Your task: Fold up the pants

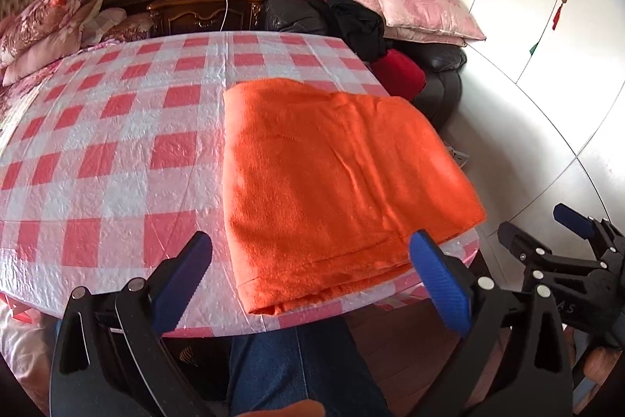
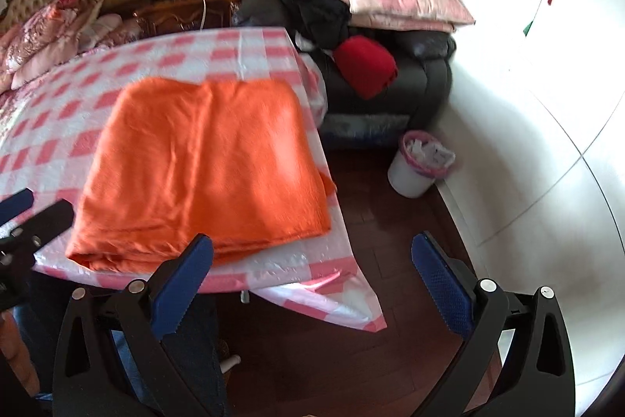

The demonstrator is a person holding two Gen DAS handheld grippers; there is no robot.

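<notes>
Lying folded into a thick rectangle, the orange fleece pants occupy the centre-right of the left wrist frame, on the bench covered with a pink-and-white checked plastic cloth, their near edge at the bench rim. The left tongs stand wide apart at the bottom of the frame, holding nothing, short of the near fold. The right tongs are likewise spread wide and empty, at the bottom of the right wrist frame, over dark wooden floor. A white waste bin with pink liner stands at centre right.
</notes>
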